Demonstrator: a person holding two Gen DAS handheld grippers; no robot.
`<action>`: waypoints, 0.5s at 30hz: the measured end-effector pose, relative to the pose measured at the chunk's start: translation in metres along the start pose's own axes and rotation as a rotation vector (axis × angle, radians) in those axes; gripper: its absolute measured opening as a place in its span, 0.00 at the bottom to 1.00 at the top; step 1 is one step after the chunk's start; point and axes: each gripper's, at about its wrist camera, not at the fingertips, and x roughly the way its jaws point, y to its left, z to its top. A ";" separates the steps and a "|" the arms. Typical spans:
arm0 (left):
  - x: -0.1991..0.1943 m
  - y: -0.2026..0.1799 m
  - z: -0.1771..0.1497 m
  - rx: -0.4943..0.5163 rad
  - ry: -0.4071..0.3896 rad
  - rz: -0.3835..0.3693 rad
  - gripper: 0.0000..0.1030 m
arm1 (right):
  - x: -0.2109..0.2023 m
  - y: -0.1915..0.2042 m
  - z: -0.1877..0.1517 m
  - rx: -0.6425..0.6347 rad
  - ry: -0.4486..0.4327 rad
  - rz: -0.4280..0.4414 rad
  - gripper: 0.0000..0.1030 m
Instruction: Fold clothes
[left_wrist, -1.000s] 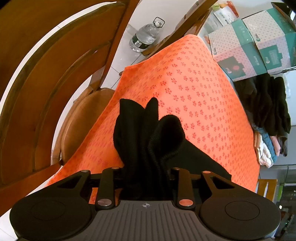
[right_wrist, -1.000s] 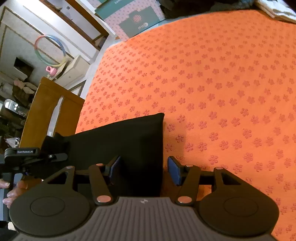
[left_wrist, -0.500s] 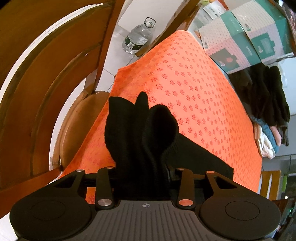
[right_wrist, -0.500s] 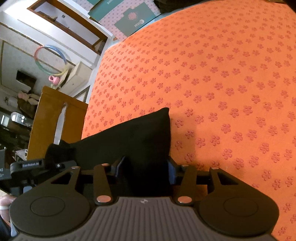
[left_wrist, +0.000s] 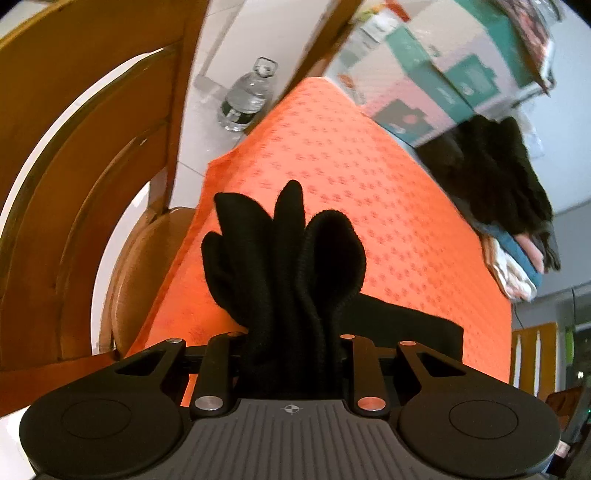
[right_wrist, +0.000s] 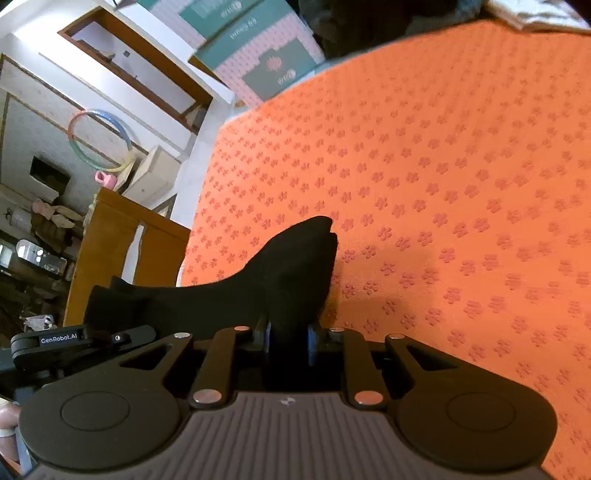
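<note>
Black garment (left_wrist: 284, 266) matt knit cloth; orange mat (right_wrist: 443, 166) textured; chair (left_wrist: 74, 155) glossy wood

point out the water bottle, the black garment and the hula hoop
water bottle (left_wrist: 248, 96), left wrist view, clear body above the label
black garment (right_wrist: 295, 266), right wrist view, raised corner fold
hula hoop (right_wrist: 75, 127), right wrist view, left rim

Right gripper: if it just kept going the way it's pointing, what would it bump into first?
Probably the orange tablecloth. The right gripper, clamped on the black garment, points down at bare cloth beyond the fabric's tip; depth is hard to judge.
</note>
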 end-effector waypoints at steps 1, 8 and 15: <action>-0.002 -0.003 -0.001 0.006 0.002 -0.002 0.27 | -0.006 0.001 -0.001 0.001 -0.009 -0.002 0.19; -0.002 -0.030 -0.015 0.026 0.052 -0.049 0.27 | -0.056 -0.019 -0.013 0.073 -0.066 -0.022 0.19; 0.014 -0.081 -0.039 0.102 0.097 -0.084 0.27 | -0.104 -0.065 -0.030 0.147 -0.120 -0.054 0.19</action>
